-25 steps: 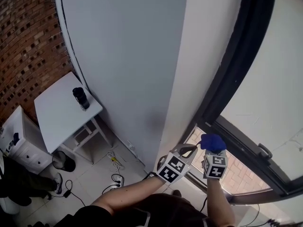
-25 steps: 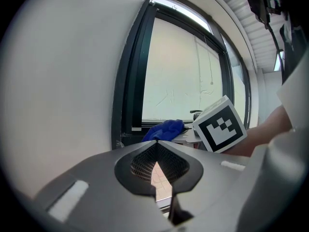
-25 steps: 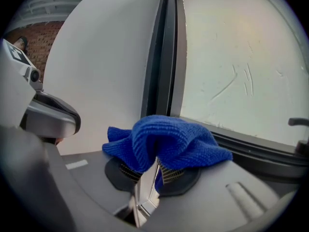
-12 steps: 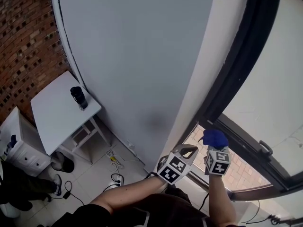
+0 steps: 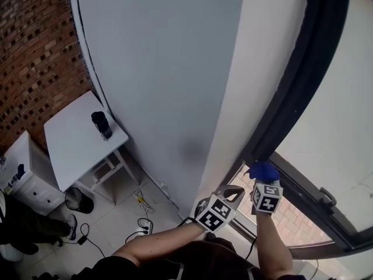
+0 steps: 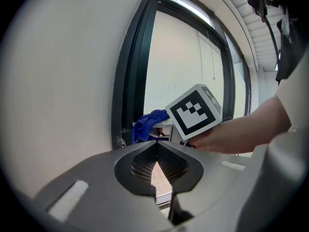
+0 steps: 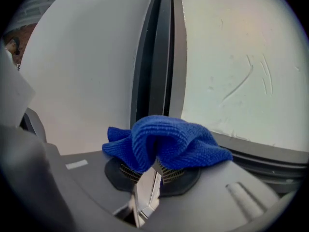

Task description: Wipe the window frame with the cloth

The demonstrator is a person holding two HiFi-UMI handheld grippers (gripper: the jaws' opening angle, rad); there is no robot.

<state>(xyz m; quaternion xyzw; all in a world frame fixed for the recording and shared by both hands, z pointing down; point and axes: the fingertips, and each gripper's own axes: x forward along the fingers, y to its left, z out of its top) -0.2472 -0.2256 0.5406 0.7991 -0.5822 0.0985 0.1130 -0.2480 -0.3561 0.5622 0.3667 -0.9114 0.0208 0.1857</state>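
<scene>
Approach step. Right gripper [image 7: 155,170] pinches the crumpled blue knitted cloth [image 7: 164,139] near the dark metal window frame [image 5: 291,92], at 5 o'clock in head view. Left gripper [image 6: 157,161], jaws together and empty, waits at its 9 o'clock. Next: press cloth to frame and stroke.

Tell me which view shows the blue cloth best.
The right gripper view: the blue cloth fills its centre, pinched in the right gripper, knit weave visible. The head view shows only a small blue lump by the window frame; the left gripper view shows part of it.
</scene>
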